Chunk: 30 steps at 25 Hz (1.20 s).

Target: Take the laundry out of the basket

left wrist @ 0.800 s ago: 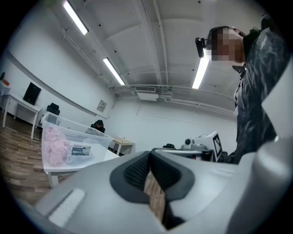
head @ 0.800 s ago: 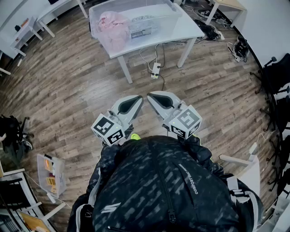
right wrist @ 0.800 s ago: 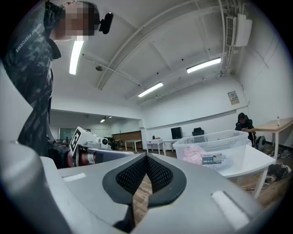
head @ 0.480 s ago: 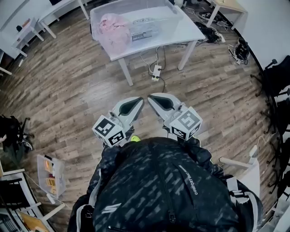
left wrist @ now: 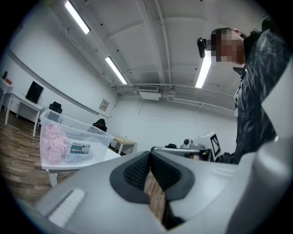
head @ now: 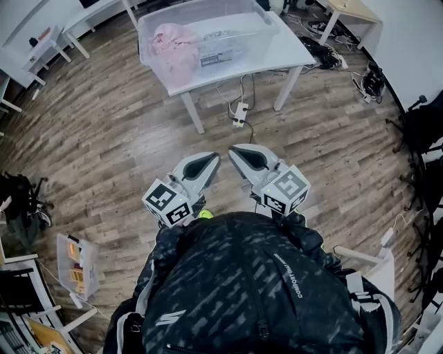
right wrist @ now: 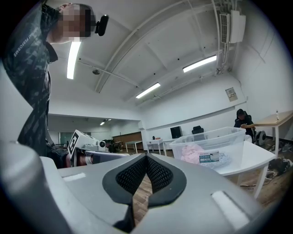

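Note:
A clear plastic basket [head: 257, 21] stands on a white table [head: 284, 54] at the far side of the room. Pink laundry [head: 169, 43] lies in its left half, beside a paler bundle with a label [head: 218, 55]. My left gripper [head: 216, 158] and right gripper [head: 232, 150] are held close to my chest, tips nearly together, well short of the table. Both are shut with nothing between the pads. The basket [left wrist: 75, 139] with the pink laundry [left wrist: 54, 142] also shows in the left gripper view, and the basket [right wrist: 210, 145] with the laundry [right wrist: 192, 153] in the right gripper view.
Wood floor lies between me and the table. A power strip [head: 240, 110] with cables lies under the table. A small box of items [head: 75, 261] and a white frame sit at my left, black chairs [head: 422, 124] at the right. A person sits at a far desk [right wrist: 241, 119].
The table and basket sit slightly higher and nearer the frame top in the head view; both grippers stay shut close to my chest.

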Each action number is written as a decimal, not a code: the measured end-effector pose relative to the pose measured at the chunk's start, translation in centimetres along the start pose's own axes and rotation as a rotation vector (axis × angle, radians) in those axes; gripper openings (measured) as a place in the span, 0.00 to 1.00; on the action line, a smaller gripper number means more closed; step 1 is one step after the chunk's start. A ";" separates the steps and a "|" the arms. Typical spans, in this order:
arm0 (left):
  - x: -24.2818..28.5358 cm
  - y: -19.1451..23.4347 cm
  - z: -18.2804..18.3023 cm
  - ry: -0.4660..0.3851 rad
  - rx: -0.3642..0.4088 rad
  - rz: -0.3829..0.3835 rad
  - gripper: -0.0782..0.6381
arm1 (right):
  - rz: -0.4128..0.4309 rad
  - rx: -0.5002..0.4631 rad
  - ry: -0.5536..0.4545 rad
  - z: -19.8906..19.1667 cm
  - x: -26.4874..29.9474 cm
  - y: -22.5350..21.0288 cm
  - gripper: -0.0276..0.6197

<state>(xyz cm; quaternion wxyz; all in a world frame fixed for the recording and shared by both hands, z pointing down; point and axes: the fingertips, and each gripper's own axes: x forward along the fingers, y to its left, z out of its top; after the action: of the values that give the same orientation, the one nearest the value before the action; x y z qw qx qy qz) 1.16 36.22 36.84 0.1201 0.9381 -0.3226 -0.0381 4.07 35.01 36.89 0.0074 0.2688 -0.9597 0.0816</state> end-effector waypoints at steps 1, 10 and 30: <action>0.3 -0.1 -0.1 0.002 0.000 0.002 0.12 | 0.001 0.005 0.009 -0.1 -0.2 -0.4 0.04; 1.9 0.3 -0.6 -0.003 -0.021 0.069 0.12 | 0.043 0.023 0.058 -1.0 -1.3 -2.7 0.04; 6.7 15.0 3.6 -0.009 -0.016 0.011 0.12 | -0.008 0.008 0.082 0.9 11.7 -11.0 0.04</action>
<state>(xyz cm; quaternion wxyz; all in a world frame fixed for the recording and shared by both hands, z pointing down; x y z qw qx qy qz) -3.01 19.97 37.18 0.1263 0.9351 -0.3280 -0.0443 -0.26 19.57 38.35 0.0458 0.2690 -0.9572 0.0966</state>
